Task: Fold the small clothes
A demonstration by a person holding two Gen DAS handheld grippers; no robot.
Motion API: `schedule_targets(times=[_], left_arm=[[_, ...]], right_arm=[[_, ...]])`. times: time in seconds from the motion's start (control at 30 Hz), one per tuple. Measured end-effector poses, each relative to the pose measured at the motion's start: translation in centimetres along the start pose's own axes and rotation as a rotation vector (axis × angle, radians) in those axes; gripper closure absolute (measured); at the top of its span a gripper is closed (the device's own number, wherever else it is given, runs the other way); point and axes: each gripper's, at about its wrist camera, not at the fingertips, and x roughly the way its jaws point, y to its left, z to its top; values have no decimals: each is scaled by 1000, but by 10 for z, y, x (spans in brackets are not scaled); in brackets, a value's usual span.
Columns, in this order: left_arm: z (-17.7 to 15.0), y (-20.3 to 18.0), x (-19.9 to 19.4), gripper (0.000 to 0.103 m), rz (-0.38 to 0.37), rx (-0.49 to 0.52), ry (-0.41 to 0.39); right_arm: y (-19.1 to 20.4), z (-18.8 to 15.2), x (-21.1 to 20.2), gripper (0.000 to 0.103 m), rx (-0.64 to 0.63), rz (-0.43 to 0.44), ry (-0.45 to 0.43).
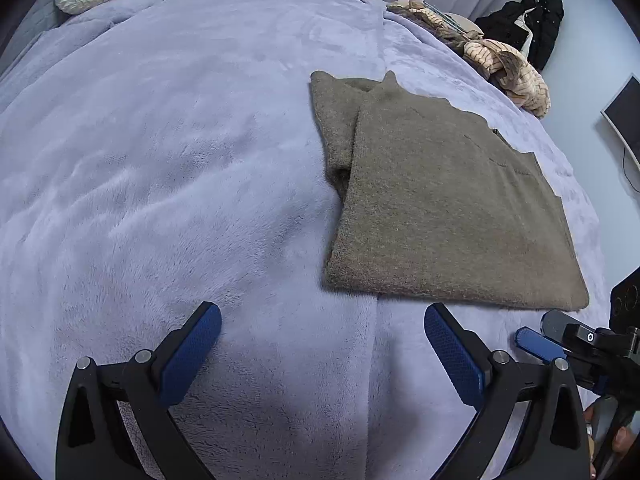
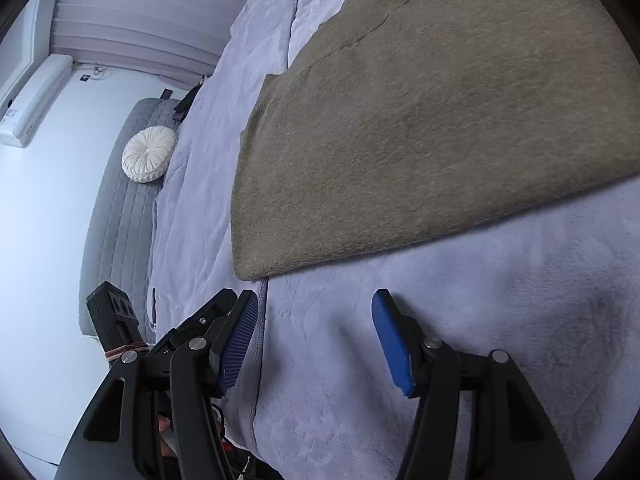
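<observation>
The brown sweater (image 1: 448,208) lies on the lilac blanket (image 1: 180,160) that covers the bed, and it looks well on its way to folded. In the left wrist view it sits from about 12 to 3 o'clock of the frame centre: the body is doubled into a flat, roughly square slab, with a narrower folded part, probably a sleeve or side panel, tucked under its left edge and showing toward 11 o'clock of the slab. The edges look fairly even, so I judge that at most one more fold or a little tidying is left on this piece. A heap of striped beige clothes (image 1: 508,64) waits at the far edge of the bed, at about 1 o'clock, and these look unfolded, so most of the task seems to lie ahead.

The left gripper (image 1: 322,354) has its blue-padded fingers (image 1: 192,354) spread wide, with only blanket between them; they hold nothing, and the sweater's near hem lies just beyond the tips at about 1 o'clock. The right gripper (image 2: 314,342) stands about half open, and it too has nothing in its grasp. In the right wrist view the sweater fills the upper right, from 12 to 3 o'clock, its rounded near corner just beyond the tips at 11 o'clock. Whether either pair of tips brushes the blanket I cannot tell.
</observation>
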Motion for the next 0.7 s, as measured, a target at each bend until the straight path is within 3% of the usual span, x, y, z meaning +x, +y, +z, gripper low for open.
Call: schedule_targets(times=[0.2, 0.37, 0.6, 0.67, 0.7], left_arm=[[7, 10, -3, 1, -26, -15, -8], [15, 14, -5, 1, -98, -11, -26], [19, 22, 3, 1, -101, -63, -11], [20, 21, 4, 1, -106, -65, -9], [20, 21, 4, 1, -111, -66, -10]], right_arm=[[10, 10, 29, 40, 36, 46, 36], [16, 15, 53, 40, 63, 74, 59], [22, 29, 74, 40, 92, 85, 36], [18, 33, 82, 47, 140, 131, 38], [17, 34, 85, 67, 155, 150, 35]])
